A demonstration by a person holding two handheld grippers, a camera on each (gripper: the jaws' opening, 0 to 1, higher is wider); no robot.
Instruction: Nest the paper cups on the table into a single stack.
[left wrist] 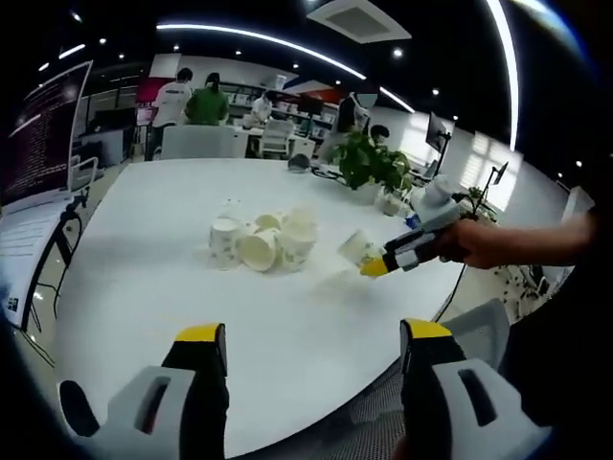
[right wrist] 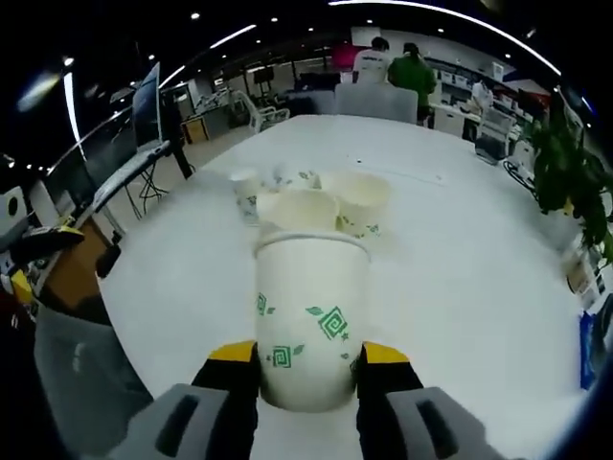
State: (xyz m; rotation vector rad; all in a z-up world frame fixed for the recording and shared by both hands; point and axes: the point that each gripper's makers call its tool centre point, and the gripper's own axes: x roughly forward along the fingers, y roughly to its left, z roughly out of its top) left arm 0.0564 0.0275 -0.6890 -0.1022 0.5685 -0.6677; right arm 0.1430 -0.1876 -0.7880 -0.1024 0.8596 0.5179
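Right now your right claw (right wrist: pixel 306 369) grips one paper cup (right wrist: pixel 311 321), jaws pressed on both sides near its base. It's white w/ green leaf and square-spiral prints, and its rim points away from the camera toward the pile. In the left gripper view you see that same claw (left wrist: pixel 375 266) coming in from the right, your hand (left wrist: pixel 479 241) behind it, the held cup (left wrist: pixel 356 247) lifted above the bench (left wrist: pixel 144 287) and tilted, well apart from the rest.

Your left claw (left wrist: pixel 311 350) is open, nothing between the yellow-tipped jaws, and it hangs over the near edge of the bench.

Remaining cups (left wrist: pixel 261 240) sit in a loose cluster mid-bench: one stands upright at the left of the group, others lie on their sides w/ open mouths showing, touching one another. In the right gripper view the cluster (right wrist: pixel 311 206) sits just beyond the held cup; exact count is hard to tell.

Elsewhere: a potted plant (left wrist: pixel 372 163) at the far side of the bench, a monitor (left wrist: pixel 38 134) off to the left, chairs (left wrist: pixel 201 142) at the far end, and two people (left wrist: pixel 192 101) standing in the background w/ backs turned.
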